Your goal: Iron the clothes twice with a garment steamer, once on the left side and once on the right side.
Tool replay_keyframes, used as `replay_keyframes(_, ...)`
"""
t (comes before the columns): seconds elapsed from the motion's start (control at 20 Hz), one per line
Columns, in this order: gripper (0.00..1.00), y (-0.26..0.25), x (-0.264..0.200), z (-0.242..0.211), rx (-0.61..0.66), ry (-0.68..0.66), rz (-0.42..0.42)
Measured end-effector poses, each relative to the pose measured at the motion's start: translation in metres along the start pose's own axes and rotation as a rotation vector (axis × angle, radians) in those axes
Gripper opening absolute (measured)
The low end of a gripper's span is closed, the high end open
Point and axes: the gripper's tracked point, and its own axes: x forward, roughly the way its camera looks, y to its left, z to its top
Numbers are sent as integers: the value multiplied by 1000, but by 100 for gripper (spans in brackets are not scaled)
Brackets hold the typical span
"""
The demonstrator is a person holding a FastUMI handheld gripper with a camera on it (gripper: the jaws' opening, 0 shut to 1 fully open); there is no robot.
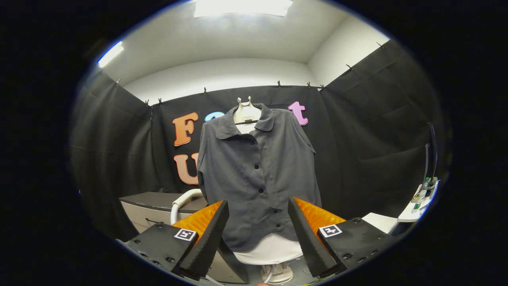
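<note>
A dark grey button-up shirt hangs on a pale dress form straight ahead, its hem just beyond the fingers. The form's white base and stand show below the shirt, between the fingers. A white steamer hose curves up beside the shirt's left edge, by a dark-topped unit. My gripper is open, fingers wide apart with nothing held; the shirt's lower front lies beyond the gap. The steamer head itself I cannot make out.
Black cloth walls close the booth behind and on both sides. A white shelf with small items and a dark upright pole stands far right. A white surface lies behind the right finger.
</note>
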Motion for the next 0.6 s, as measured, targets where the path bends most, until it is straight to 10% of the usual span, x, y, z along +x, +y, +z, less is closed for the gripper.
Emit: replay_keyframes(0.6, 96, 11, -3, 0, -12, -5, 9)
